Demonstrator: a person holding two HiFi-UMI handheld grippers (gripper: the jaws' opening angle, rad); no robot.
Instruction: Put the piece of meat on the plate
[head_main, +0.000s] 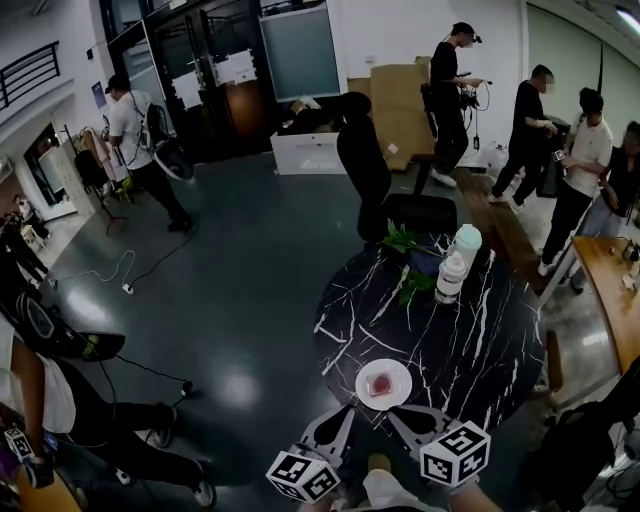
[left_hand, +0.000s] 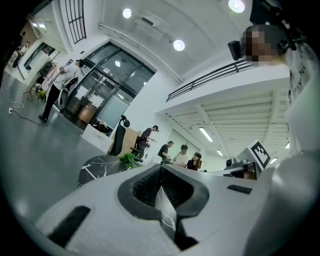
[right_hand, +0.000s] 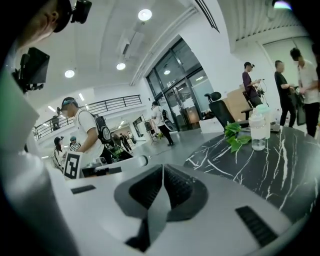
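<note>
A pink piece of meat (head_main: 381, 384) lies on a small white plate (head_main: 364, 393) near the front edge of the round black marble table (head_main: 470, 340). Both grippers are held just in front of that edge, below the plate in the head view. My left gripper (head_main: 344, 410) has its jaws together with nothing between them, as the left gripper view (left_hand: 161, 170) also shows. My right gripper (head_main: 396, 413) is likewise shut and empty, its tips meeting in the right gripper view (right_hand: 163, 167). Neither gripper view shows the plate or the meat.
Two bottles (head_main: 452, 275) and a green plant (head_main: 405, 240) stand at the table's far side, also in the right gripper view (right_hand: 258, 131). A black office chair (head_main: 365, 165) stands behind. A wooden table (head_main: 615, 300) is at right. Several people stand around the room.
</note>
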